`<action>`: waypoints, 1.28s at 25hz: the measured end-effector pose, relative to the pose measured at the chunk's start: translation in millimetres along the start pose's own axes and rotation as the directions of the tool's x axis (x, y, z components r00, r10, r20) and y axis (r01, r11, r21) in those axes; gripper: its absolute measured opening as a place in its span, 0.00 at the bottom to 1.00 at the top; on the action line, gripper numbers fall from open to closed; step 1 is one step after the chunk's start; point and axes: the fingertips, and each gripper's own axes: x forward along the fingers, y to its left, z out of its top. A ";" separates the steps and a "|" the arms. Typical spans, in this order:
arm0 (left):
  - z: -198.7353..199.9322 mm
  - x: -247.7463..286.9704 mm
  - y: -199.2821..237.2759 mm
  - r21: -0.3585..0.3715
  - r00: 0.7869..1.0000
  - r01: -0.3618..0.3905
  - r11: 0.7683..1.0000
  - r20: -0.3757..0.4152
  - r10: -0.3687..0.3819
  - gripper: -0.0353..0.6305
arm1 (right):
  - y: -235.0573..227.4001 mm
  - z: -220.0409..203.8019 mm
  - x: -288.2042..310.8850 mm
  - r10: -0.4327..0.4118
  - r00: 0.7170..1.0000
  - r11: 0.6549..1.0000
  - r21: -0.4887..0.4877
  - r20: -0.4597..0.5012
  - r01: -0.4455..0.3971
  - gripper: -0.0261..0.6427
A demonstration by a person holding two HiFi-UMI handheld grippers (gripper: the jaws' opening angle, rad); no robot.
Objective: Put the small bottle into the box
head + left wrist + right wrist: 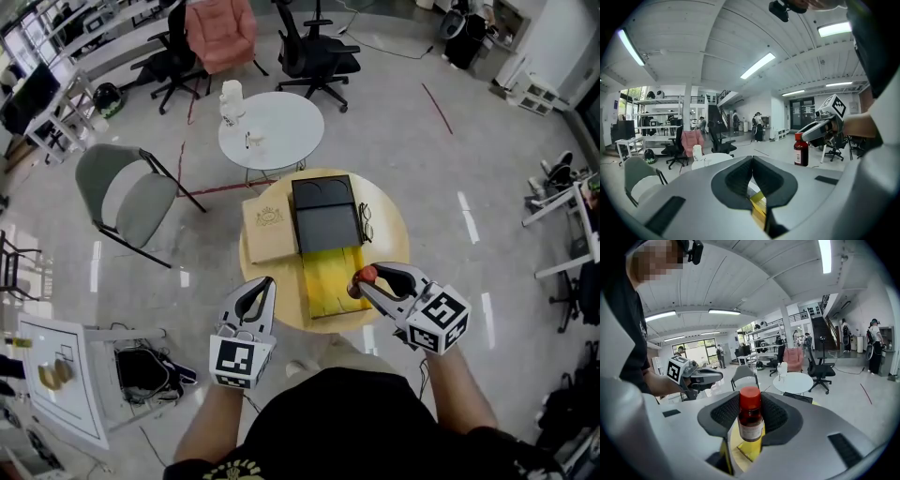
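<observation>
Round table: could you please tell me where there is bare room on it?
Bare wood lies right of the glasses, toward the table rim, and in front of the tan box. The open box crowds the middle.

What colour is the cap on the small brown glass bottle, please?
The cap is red, clearest in the right gripper view.

My left gripper [267, 283] and right gripper [362, 281] are pale grey shells with black ribbed pads [736, 180]. Each carries a white, black-marked cube: left cube [241, 361] at seven o'clock, right cube [441, 319] at four. My black short-sleeved shirt [347, 422] fills six.
</observation>
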 end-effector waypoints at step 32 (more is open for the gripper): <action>-79.2 81.3 -6.2 -0.022 0.987 0.058 0.998 -0.150 -0.061 0.08 | -65.2 -145.2 79.8 0.032 0.973 0.993 0.114 -0.230 -0.005 0.26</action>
